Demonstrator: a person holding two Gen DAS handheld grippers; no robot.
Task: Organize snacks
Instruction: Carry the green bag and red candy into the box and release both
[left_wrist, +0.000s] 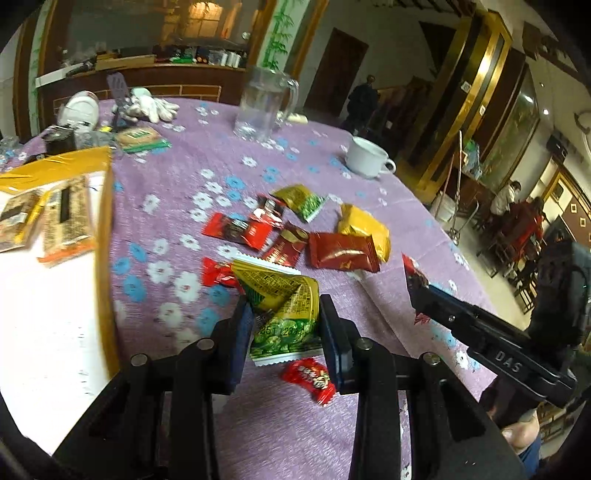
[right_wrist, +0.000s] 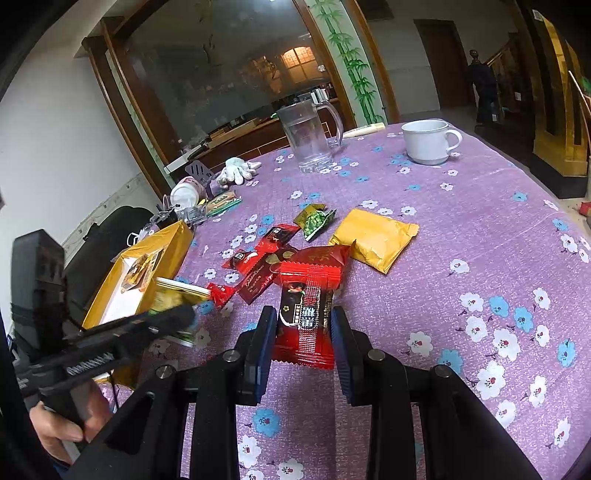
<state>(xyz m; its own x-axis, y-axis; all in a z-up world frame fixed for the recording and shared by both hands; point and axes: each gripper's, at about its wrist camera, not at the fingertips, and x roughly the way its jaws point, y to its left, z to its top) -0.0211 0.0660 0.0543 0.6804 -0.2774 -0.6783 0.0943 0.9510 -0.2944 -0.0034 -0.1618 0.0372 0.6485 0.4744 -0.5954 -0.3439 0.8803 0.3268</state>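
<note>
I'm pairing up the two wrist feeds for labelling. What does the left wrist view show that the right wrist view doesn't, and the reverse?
Only the left wrist view: the left gripper shut on a green-and-yellow snack packet, a small red candy on the cloth below it, and two flat packets inside the yellow box.

Only the right wrist view: the right gripper shut on a red-and-black packet, and the hand holding the other gripper.

Both: the purple flowered tablecloth, glass pitcher, white cup, yellow pouch and white gloves.
</note>
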